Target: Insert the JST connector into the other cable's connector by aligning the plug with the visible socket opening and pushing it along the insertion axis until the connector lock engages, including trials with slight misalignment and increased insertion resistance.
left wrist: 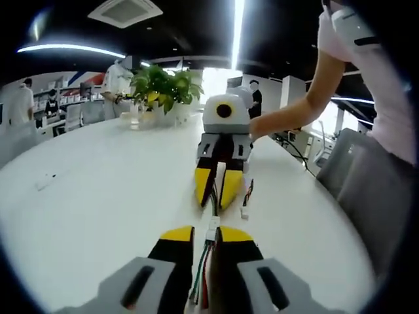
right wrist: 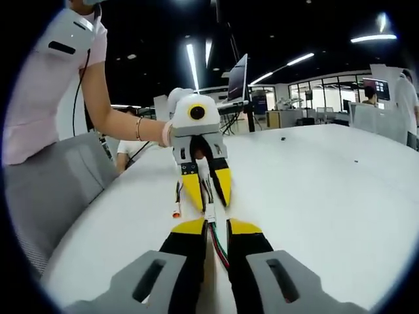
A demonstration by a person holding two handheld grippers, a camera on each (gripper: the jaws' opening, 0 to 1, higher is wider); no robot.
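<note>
The left claw (left wrist: 204, 237) rises from the bottom of the left gripper view, its yellow-tipped jaws drawn close together. Facing it tip to tip, the right claw (left wrist: 219, 186) points back, jaws likewise nearly closed, gripped by a hand on a bare forearm (left wrist: 294, 111). In the right gripper view the right claw (right wrist: 216, 229) meets the left claw (right wrist: 206, 190) head-on, low over the tabletop (right wrist: 314, 196).
</note>
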